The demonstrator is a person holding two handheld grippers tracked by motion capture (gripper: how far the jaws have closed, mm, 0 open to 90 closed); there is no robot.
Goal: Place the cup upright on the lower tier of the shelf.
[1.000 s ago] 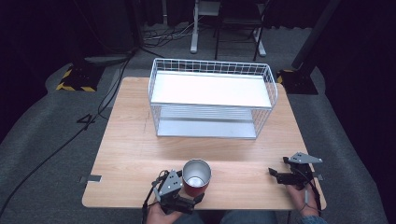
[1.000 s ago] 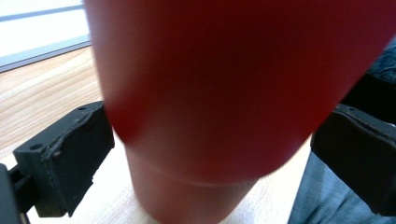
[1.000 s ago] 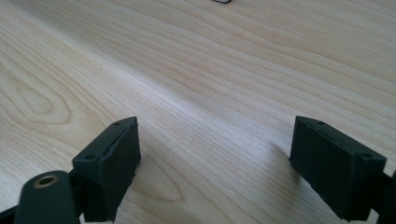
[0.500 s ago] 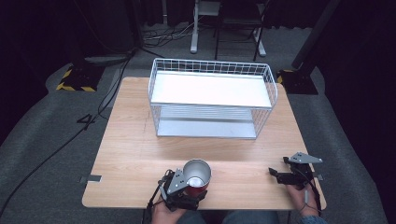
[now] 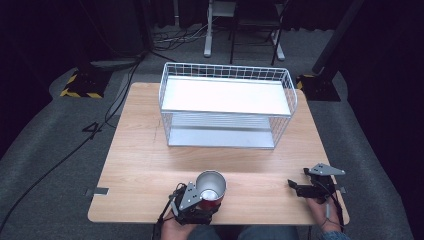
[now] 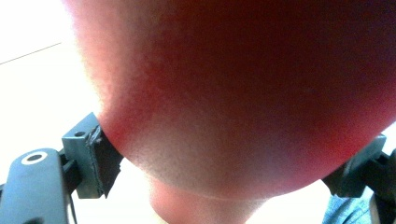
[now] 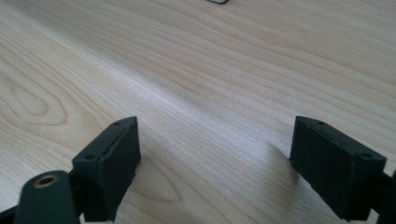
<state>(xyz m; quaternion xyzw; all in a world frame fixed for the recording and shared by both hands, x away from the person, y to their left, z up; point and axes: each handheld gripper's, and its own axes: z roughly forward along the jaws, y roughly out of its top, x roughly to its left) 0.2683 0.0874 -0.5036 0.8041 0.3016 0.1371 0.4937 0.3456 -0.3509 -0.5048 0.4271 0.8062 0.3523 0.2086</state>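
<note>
— Where is the cup [image 5: 210, 188] right now?

— In my left tongs [image 5: 196, 200], at the near edge of the tabletop [image 5: 140, 150], a little left of its middle. The jaws are clamped on the cup's red wall from both sides; in the left gripper view the red curve presses against both black pads. It stands upright, its long axis vertical, open mouth facing up.

— And your right tongs [image 5: 300, 189]?

— Spread wide and holding nothing, low over the wood near the right front corner, well apart from the cup. The right gripper view looks between the two jaws at bare grain.

— What does the next move turn on?

— My guess is the cup goes to the wire basket [image 5: 227, 106], which lies straight ahead of my left tongs, across open tabletop toward the far side. The left hand is the nearer one and already has the cup, so it would carry forward, keeping the axis vertical.

— What are the things like?

— The cup is round, with a shiny metal lining and a smooth red outside, slightly tapered. The basket is a white wire grid, box-shaped, with a flat white shelf on top and a second level below. The tabletop is pale wood with a clear grain.
</note>
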